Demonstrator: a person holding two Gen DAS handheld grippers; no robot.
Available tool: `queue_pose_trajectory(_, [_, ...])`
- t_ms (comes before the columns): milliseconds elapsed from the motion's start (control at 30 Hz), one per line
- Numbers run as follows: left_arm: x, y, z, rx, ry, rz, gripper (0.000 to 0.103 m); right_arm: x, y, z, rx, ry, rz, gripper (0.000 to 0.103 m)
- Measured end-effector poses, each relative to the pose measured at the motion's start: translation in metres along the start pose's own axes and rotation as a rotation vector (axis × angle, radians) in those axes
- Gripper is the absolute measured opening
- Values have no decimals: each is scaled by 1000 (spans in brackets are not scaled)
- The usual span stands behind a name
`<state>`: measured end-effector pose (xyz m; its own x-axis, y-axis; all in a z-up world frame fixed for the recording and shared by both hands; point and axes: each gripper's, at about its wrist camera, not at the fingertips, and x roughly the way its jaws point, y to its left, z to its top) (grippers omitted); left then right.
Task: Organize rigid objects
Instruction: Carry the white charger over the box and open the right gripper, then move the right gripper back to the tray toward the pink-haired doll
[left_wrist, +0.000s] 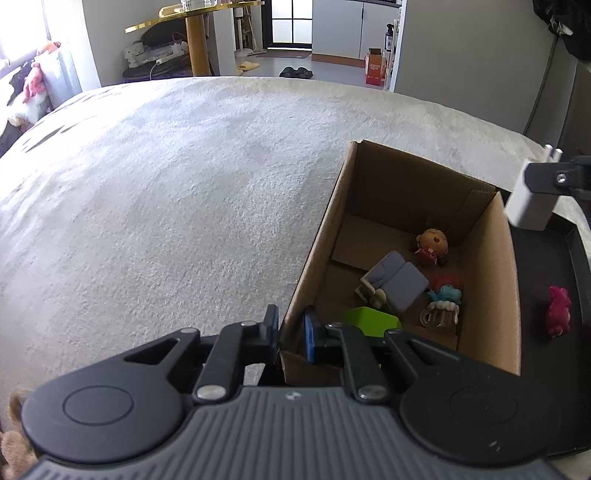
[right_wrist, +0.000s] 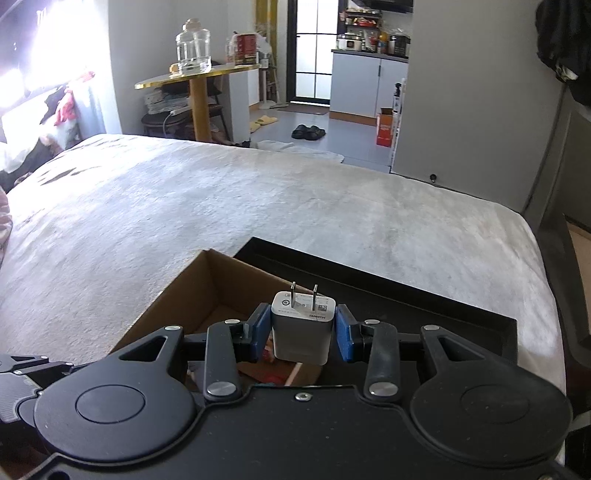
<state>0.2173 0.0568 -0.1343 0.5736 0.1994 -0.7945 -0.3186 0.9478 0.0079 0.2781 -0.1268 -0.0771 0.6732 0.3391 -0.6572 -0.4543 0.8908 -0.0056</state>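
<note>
Clamped between the blue pads of the right tool (right_wrist: 302, 334) is a white plug-in charger (right_wrist: 303, 332), held with its two metal prongs pointing up and away from the camera. It is carried in the air above the near end of an open cardboard box (right_wrist: 207, 288); in the left wrist view the same charger (left_wrist: 529, 201) is seen beyond the box's far right corner, over a black tray (left_wrist: 546, 273).

On the left, the left tool (left_wrist: 291, 330) is drawn together on the near wall of the cardboard box (left_wrist: 321, 258), one pad outside the wall and one pad inside it.

The box is set on a bed covered by a pale grey blanket (left_wrist: 166, 184), with the black tray touching its right side. Inside the box several small things are gathered: a round-headed doll figure (left_wrist: 433, 246), a grey-blue toy sofa (left_wrist: 397, 282), a small blue figure (left_wrist: 447, 294), a miniature beer mug (left_wrist: 440, 314) and a green block (left_wrist: 371, 320). A pink figure (left_wrist: 558, 310) is seen lying on the tray, well apart from the box's contents.
</note>
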Motion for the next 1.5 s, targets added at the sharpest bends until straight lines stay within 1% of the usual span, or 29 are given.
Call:
queue_pose_trajectory(300, [0,7,0,-32,1,-36,12,9,28,4,-56,22,9,37])
queue_pose_trajectory(500, [0,11,0,-43,3,-52,12,13,40,8,-77,29,7,38])
queue_pose_trajectory(567, [0,12,0,-46,4,-54,12,13,44,10,-91,20,-3,43])
queue_pose_trajectory(633, [0,12,0,-48,3,-56,12,12,47,9,-104,13,-4,43])
queue_pose_trajectory(900, [0,12,0,-49,5,-56,12,13,45,2,-99,37,-5,45])
queue_pose_trajectory(1067, [-1,10,0,-43,4,-54,12,8,36,-5,-78,40,-8,46])
queue_pose_trajectory(1200, [-1,10,0,-42,4,-50,12,6,28,-11,-47,55,10,48])
queue_pose_trajectory(1367, [-1,9,0,-34,8,-40,12,3,23,-20,-40,57,10,51])
queue_pose_trajectory(1500, [-1,7,0,-29,8,-33,12,1,21,-27,-44,62,19,52])
